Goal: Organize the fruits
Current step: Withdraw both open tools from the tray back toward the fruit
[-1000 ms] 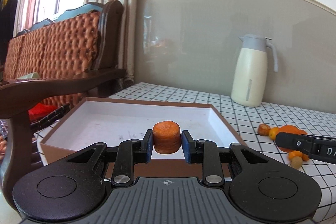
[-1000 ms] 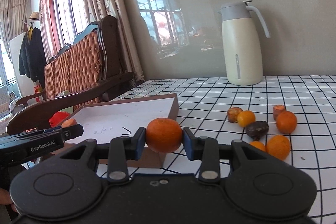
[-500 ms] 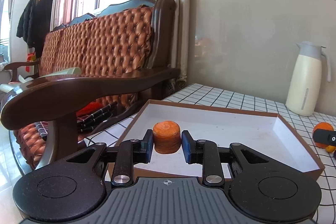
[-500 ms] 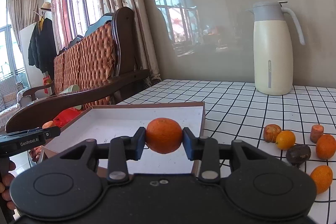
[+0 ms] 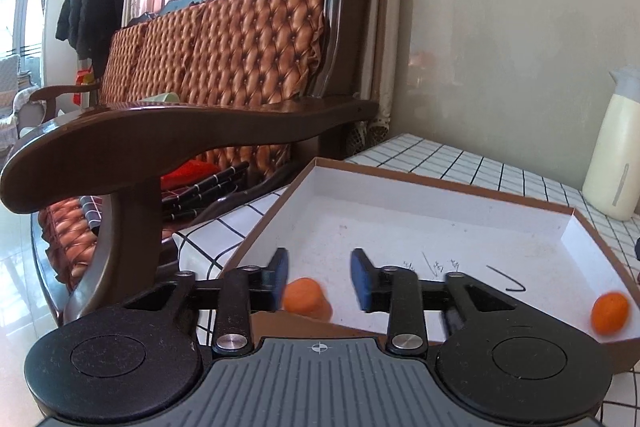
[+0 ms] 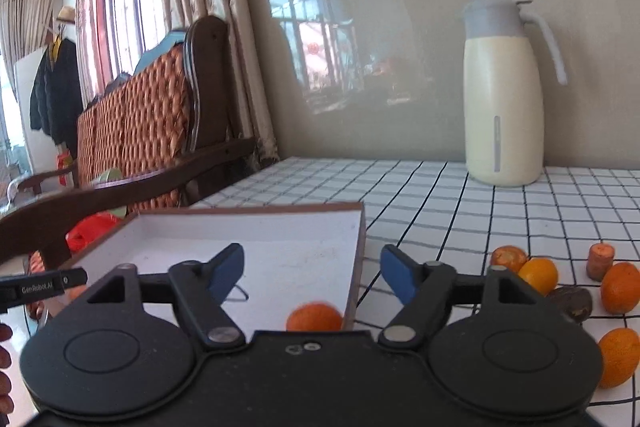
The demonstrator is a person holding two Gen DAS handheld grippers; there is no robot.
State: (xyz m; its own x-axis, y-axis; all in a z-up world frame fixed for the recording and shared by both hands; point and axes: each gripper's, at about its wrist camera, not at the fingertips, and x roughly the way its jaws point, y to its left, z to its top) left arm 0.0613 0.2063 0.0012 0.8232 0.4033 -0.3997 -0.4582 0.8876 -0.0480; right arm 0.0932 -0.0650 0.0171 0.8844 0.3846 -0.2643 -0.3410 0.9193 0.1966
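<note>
Carrot stub [image 5: 303,295]: short orange cylinder, blurred, on the white floor of the box [image 5: 440,187] near its front-left corner.

Orange [image 5: 609,311]: round, blurred, on the box floor at the front-right corner, close to the side wall.

Box: shallow, brown outside, white inside, pen marks on the floor; sits on the checked bench [image 6: 460,203].

Loose fruit on the bench, right of the box: brownish round fruit [image 6: 508,257] touching a small orange [image 6: 538,275]; upright carrot stub [image 6: 600,260]; larger orange [image 6: 620,287]; dark fruit [image 6: 570,303]; nearest orange [image 6: 618,357].
</note>
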